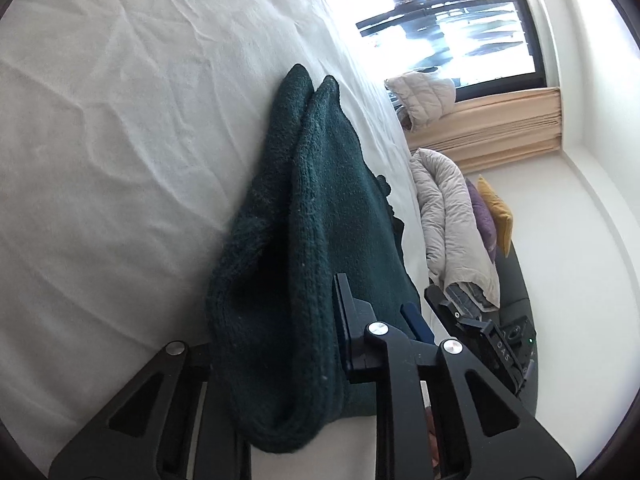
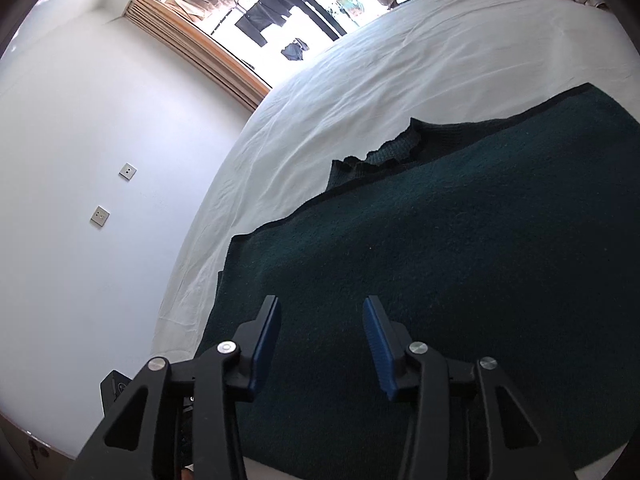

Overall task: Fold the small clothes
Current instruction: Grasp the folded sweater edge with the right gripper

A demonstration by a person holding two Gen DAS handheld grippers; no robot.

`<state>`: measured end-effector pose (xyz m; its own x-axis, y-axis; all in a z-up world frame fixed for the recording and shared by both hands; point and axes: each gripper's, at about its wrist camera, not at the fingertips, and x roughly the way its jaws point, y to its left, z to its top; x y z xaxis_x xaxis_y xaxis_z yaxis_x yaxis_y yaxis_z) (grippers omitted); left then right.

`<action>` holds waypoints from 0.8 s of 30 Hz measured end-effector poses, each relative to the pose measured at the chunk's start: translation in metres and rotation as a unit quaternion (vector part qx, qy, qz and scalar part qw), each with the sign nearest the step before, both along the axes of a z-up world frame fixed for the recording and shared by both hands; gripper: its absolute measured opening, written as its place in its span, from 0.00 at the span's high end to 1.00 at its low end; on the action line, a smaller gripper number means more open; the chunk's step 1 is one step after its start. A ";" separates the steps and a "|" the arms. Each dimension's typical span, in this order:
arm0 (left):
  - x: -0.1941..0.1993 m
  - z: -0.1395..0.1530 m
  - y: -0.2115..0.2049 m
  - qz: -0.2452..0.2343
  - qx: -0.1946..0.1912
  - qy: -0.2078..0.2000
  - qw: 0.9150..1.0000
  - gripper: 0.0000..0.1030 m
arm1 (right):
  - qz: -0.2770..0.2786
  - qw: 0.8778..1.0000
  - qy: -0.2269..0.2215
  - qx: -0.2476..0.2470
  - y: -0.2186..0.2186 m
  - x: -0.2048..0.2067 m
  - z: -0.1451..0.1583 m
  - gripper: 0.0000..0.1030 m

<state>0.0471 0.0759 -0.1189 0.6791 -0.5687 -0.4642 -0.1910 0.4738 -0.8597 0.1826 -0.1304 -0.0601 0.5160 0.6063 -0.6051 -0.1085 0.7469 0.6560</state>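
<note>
A dark green knit garment [image 1: 304, 208] lies on the white bed sheet [image 1: 120, 128]. In the left wrist view a thick fold of it passes between the fingers of my left gripper [image 1: 280, 320], which is shut on it; the left finger is hidden behind the cloth. The right gripper [image 1: 464, 312] shows past it. In the right wrist view the garment [image 2: 460, 248] lies spread flat, with its neck opening [image 2: 380, 156] at the far edge. My right gripper [image 2: 320, 320] is open, its blue-padded fingers [image 2: 376, 340] just above the cloth and holding nothing.
A grey quilted duvet [image 1: 448, 216] and purple and yellow cushions [image 1: 490, 216] lie beyond the bed edge. A window [image 1: 448, 20] with a beige blind stands behind. The white wall [image 2: 80, 160] with two sockets is left of the bed in the right wrist view.
</note>
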 end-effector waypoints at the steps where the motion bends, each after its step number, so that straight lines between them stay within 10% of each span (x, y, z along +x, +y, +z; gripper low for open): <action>1: 0.002 0.000 0.001 0.000 0.003 -0.004 1.000 0.87 | 0.006 1.000 0.011 -0.002 0.003 0.006 -0.003 0.63; 13: 0.008 0.006 -0.003 -0.010 0.050 -0.026 0.998 0.89 | 0.084 0.995 0.055 -0.007 0.048 0.037 -0.023 0.67; 15: 0.007 0.018 -0.007 -0.012 0.069 -0.037 0.997 0.89 | 0.084 0.995 0.062 0.000 0.045 0.041 -0.031 0.72; 17: 0.008 0.035 -0.016 -0.017 0.099 -0.056 0.993 0.90 | 0.073 0.995 0.072 0.004 0.036 0.043 -0.040 0.99; 22: 0.014 0.097 -0.064 -0.047 0.228 -0.130 0.964 0.92 | 0.062 0.989 0.095 0.096 0.002 0.046 -0.053 0.98; 24: 0.014 0.119 -0.103 -0.074 0.298 -0.167 0.937 0.92 | 0.061 0.985 0.085 0.137 -0.018 0.046 -0.047 0.72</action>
